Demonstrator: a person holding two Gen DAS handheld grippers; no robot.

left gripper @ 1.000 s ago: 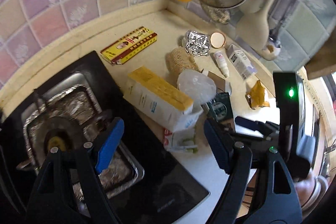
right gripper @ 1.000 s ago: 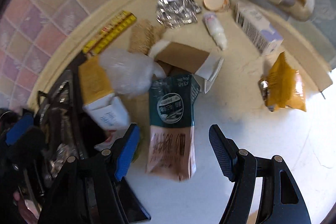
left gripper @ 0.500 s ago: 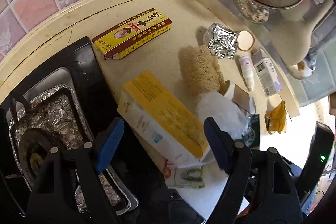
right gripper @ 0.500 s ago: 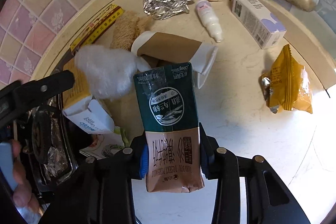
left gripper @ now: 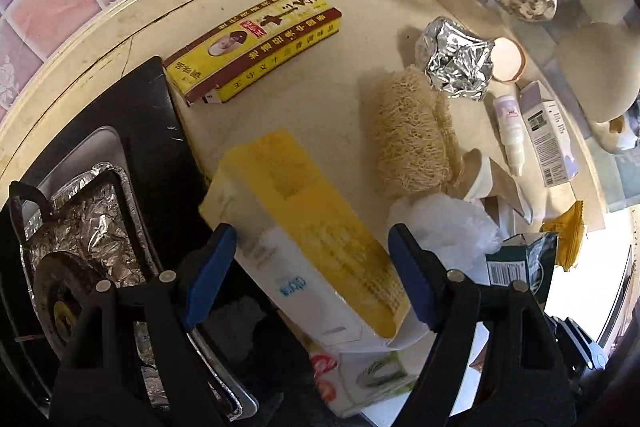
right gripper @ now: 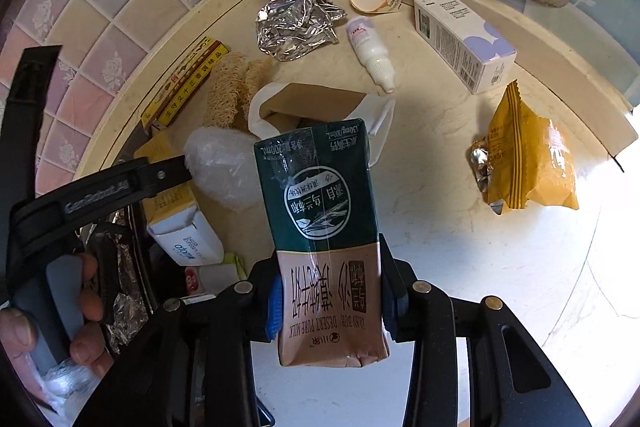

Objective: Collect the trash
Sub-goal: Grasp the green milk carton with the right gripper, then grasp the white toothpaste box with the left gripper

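Far left in the left wrist view, a foil-lined burner (left gripper: 80, 227) runs off the edge, half hidden behind the black frame of the left gripper (left gripper: 310, 273). That gripper hangs with its blue fingers (left gripper: 208, 273) spread wide either side of the yellow box (left gripper: 316, 239), not touching it; the box's near end is blurred and its open flap covers a crumpled wrapper (left gripper: 360, 375) whose print can't be read. Behind, a red-and-yellow carton (left gripper: 256, 43) lies flat on the desk (left gripper: 328, 107), then a loofah (left gripper: 412, 135), a clear bag (left gripper: 448, 231) and a foil ball (left gripper: 456, 63). Over in the right wrist view, a hand (right gripper: 60, 323) on the left gripper's handle pokes in at the left edge, mostly cut off. Centre frame, the right gripper (right gripper: 332, 297) has just clamped down: its fingers (right gripper: 275, 303) are clenched on the tan lower part of the milk carton (right gripper: 324, 227), the right pad nearly hidden behind the carton. The carton's green top covers part of a torn paper cup (right gripper: 316, 103) behind it. Further right lie a dropper bottle (right gripper: 372, 47), a white box (right gripper: 464, 39) and a yellow snack bag (right gripper: 528, 151), its far side washed out by glare.
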